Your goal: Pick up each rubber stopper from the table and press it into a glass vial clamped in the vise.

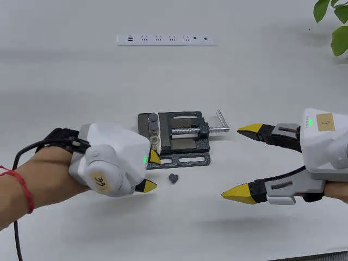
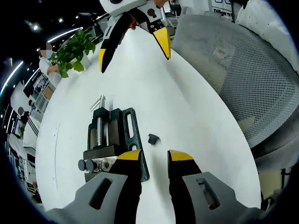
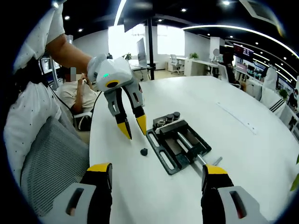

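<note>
While the white table [image 1: 81, 81] carries the bench vise [image 1: 179, 138], the right gripper [image 1: 242, 161] beyond its handle and the left gripper [image 1: 151, 172] at its front corner both gape empty; the vise clamps glass vials [image 1: 154, 142], two apparently capped, one open; the loose rubber stopper [image 1: 173, 178] lies just in front of the vise, likely light and squashy, best pinched across its head.

Left gripper [image 1: 151, 172] and right gripper [image 1: 235, 162] are white with yellow tips, vise [image 1: 187, 144] dark grey, stopper [image 1: 173, 178] seemingly charcoal.

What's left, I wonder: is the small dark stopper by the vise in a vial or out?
Out: the rubber stopper lies on the table beside the vise, untouched.
</note>
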### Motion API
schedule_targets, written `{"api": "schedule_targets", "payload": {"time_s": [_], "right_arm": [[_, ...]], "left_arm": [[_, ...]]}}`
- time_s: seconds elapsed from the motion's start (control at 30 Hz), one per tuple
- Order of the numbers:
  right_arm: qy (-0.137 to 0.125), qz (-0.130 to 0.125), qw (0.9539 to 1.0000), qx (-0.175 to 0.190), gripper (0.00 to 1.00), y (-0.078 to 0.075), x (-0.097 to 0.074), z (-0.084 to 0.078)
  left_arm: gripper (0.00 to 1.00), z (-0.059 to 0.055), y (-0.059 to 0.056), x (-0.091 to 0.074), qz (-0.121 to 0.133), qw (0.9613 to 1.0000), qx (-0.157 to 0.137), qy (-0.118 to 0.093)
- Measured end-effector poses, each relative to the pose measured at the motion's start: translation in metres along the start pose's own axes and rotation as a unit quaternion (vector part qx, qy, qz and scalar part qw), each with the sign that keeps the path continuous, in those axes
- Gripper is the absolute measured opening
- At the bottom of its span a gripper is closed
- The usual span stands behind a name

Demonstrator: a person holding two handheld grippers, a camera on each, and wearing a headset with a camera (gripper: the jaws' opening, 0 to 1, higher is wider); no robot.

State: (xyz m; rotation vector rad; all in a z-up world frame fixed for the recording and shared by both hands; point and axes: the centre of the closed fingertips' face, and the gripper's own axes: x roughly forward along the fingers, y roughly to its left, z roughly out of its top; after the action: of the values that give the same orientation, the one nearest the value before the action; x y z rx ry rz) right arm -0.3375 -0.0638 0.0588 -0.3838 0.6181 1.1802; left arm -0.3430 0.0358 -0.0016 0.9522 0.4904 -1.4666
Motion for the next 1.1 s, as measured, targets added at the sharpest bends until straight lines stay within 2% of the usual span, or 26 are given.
{"api": "schedule_targets", "payload": {"time_s": [0.13, 0.2, 0.43, 0.97, 1.1], "right_arm": [[0.0, 0.001, 1.0, 0.004, 0.77, 0.003, -0.002, -0.004], [0.003, -0.001, 1.0, 0.004, 0.76, 0.002, -0.003, -0.008], [-0.002, -0.009, 0.9999, 0.011, 0.76, -0.001, -0.009, -0.01], [-0.005, -0.019, 0.9995, 0.024, 0.75, -0.002, -0.015, -0.017], [-0.006, -0.022, 0.9994, 0.026, 0.74, -0.003, -0.017, -0.019]], "left_arm": [[0.16, -0.001, 0.001, 0.01, -0.008, 0.9998, 0.015, 0.009], [0.15, 0.003, 0.003, 0.013, -0.009, 0.9998, 0.015, 0.009], [0.11, 0.001, 0.006, 0.023, -0.017, 0.9987, 0.041, 0.025], [0.09, 0.006, 0.002, 0.034, -0.045, 0.9953, 0.077, 0.038], [0.08, 0.006, 0.001, 0.035, -0.049, 0.9952, 0.075, 0.04]]}}
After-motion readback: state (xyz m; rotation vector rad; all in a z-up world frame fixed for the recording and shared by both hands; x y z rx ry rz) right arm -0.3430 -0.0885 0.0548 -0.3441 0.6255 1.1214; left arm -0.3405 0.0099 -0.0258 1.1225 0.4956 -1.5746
